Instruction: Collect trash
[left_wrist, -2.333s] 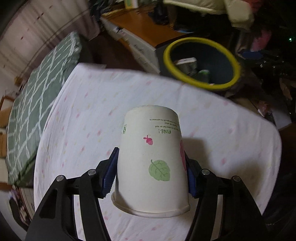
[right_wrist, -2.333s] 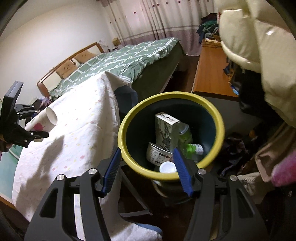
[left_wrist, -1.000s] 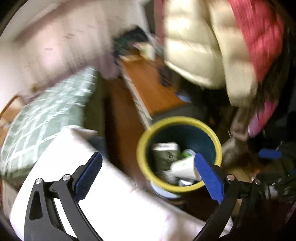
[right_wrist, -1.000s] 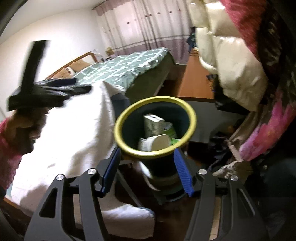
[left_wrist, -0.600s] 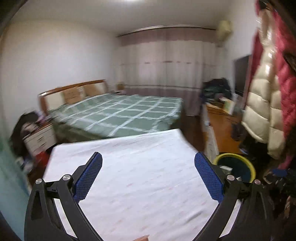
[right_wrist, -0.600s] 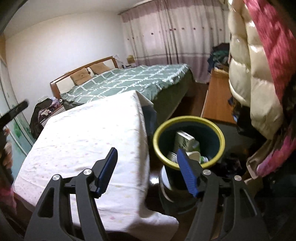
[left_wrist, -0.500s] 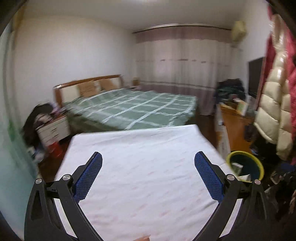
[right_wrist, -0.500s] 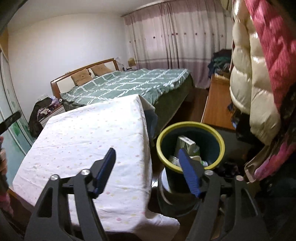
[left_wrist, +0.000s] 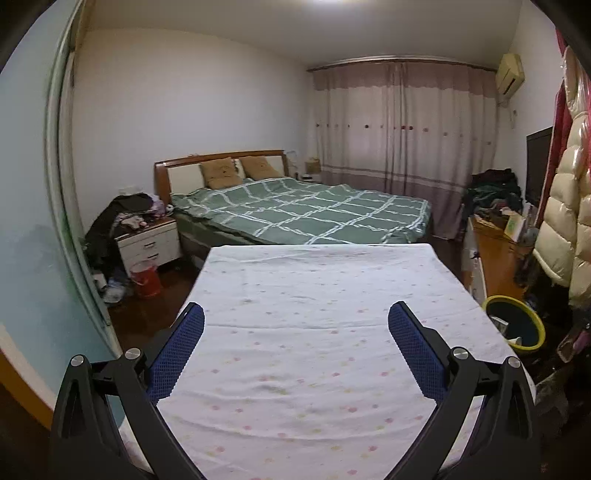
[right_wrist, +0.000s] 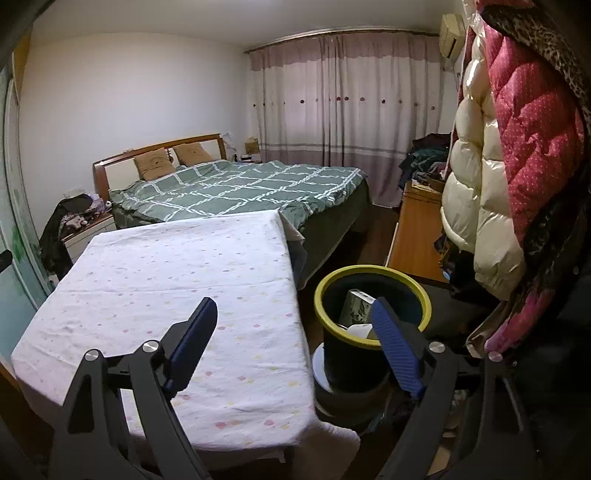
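The dark trash bin with a yellow rim (right_wrist: 372, 277) stands on the floor right of the table; a carton (right_wrist: 355, 305) and a white cup (right_wrist: 360, 329) show inside it. In the left wrist view the trash bin (left_wrist: 514, 324) sits low at the right, past the table corner. My left gripper (left_wrist: 295, 314) is open over the table with nothing between its blue pads. My right gripper (right_wrist: 293, 308) hangs above the table's right edge, jaws opening, with nothing held; its right finger (right_wrist: 393, 343) overlaps the bin's front.
The table wears a white cloth with pastel dots (left_wrist: 314, 314). Behind it lies a bed with a green checked cover (left_wrist: 306, 210). A nightstand (left_wrist: 147, 243) and red bucket (left_wrist: 146, 277) stand at the left. Puffy coats (right_wrist: 491, 177) hang at the right beside a wooden desk (right_wrist: 415, 236).
The left gripper dropped the cup into the bin, then swung left over the table. The right gripper let go of the bin, pulled back and up, and spread wider.
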